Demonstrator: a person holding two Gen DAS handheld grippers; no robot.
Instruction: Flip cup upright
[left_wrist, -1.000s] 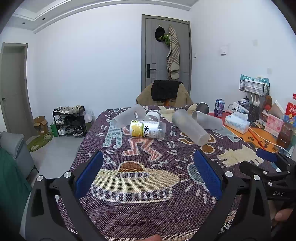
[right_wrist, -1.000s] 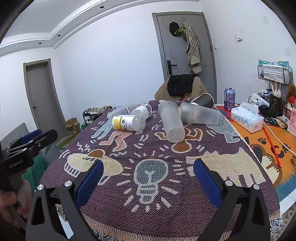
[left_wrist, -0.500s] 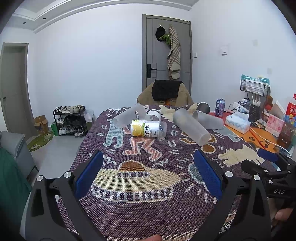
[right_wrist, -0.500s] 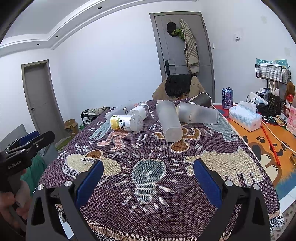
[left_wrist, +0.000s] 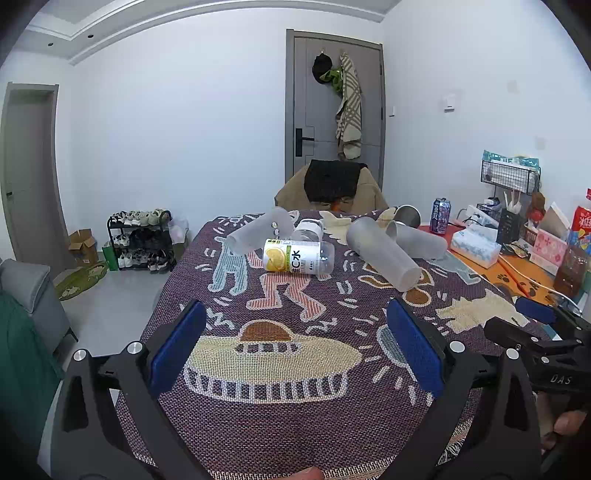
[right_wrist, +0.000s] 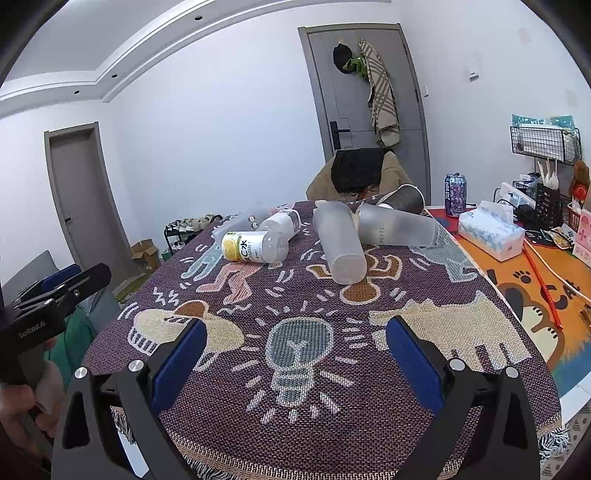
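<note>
Several frosted cups lie on their sides at the far end of the patterned cloth: one in the middle (left_wrist: 384, 253) (right_wrist: 340, 242), one to its right (left_wrist: 419, 240) (right_wrist: 397, 230) and one at the far left (left_wrist: 258, 234) (right_wrist: 240, 223). A dark cup (left_wrist: 408, 216) (right_wrist: 406, 199) lies behind them. My left gripper (left_wrist: 295, 349) is open and empty above the near end of the cloth. My right gripper (right_wrist: 293, 356) is open and empty too, well short of the cups.
Two plastic bottles, one with a yellow label (left_wrist: 297, 256) (right_wrist: 255, 247), lie among the cups. A tissue box (right_wrist: 491, 234), a drink can (right_wrist: 455, 190) and desk clutter stand on the orange mat at right. A chair (left_wrist: 330, 188) stands behind the table.
Both grippers have drifted slightly forward toward the cups. Nothing on the table has moved.
</note>
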